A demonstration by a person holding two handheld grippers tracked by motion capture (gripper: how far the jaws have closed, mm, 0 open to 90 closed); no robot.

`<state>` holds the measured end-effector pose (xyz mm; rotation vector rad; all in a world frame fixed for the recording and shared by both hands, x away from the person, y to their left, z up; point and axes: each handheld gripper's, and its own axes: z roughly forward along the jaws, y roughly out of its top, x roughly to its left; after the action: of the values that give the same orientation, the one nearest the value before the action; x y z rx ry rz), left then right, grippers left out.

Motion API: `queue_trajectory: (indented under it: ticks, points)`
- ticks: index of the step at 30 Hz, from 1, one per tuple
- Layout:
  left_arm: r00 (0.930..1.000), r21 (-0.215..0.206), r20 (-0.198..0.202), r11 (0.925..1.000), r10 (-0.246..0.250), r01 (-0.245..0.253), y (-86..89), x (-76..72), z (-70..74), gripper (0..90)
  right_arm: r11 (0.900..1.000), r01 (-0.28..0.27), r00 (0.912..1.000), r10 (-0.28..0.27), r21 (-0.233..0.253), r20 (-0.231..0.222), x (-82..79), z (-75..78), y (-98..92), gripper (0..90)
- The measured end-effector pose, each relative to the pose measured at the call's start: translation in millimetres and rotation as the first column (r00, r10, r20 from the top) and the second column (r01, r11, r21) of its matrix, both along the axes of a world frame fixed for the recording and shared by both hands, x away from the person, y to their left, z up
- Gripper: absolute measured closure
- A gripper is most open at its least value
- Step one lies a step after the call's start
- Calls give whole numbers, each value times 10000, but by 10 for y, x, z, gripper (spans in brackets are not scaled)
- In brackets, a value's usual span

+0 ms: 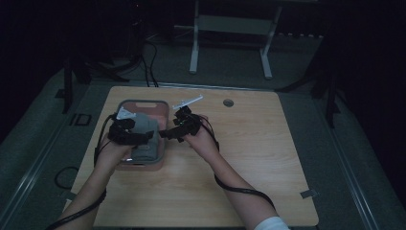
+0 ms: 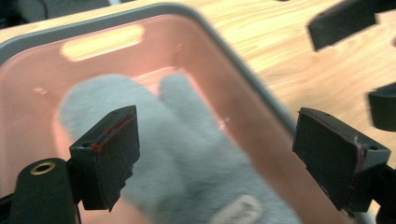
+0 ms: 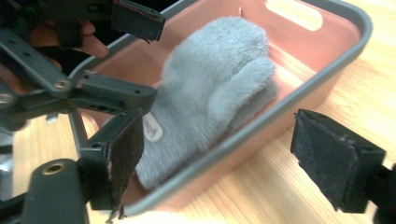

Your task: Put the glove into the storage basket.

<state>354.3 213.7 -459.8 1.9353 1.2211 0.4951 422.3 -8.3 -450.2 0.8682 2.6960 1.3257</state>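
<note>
- Label: a small pale tag point(image 3: 152, 128) sits on the grey mitten point(image 3: 212, 88); its writing is too blurred to read.
- Container: a pink tray point(image 1: 165, 112) at the surface's point(image 1: 268, 158) left holds the mitten.
- Left tool point(image 2: 217, 156): jaws wide, over the mitten.
- Right tool point(image 3: 217, 163): jaws wide, empty, just beside the tray's right rim.

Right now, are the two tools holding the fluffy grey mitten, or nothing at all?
Nothing is held. The left tool hangs open above the grey mitten in the pink tub, one jaw past its rim. The right tool is open beside the tub.
</note>
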Motion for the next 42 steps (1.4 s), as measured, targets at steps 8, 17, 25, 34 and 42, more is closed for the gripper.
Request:
queue_trajectory:
  ticks: [8,17,25,34,42]
  points:
    - [9951,-170,287,9953,-946,951,-279,-217,65,155,9998,80,9998,-84,167,190,-80,57,-322,168]
    - [9809,-506,561,9806,-1863,1891,-567,-403,95,156,9999,82,9993,-85,73,377,-200,-16,-613,168]
    - [9622,-706,642,9606,-2647,2689,-781,-550,71,155,9991,411,9986,-414,85,334,-242,-123,-939,168]
    - [9335,-742,864,9322,-3480,3543,-1043,-739,-53,155,9974,726,9969,-724,-46,319,-338,-270,-1277,168]
    - [9022,-667,720,9005,-4253,4298,-1275,-803,-251,155,9975,699,9971,-695,-132,318,-429,-423,-1463,163]
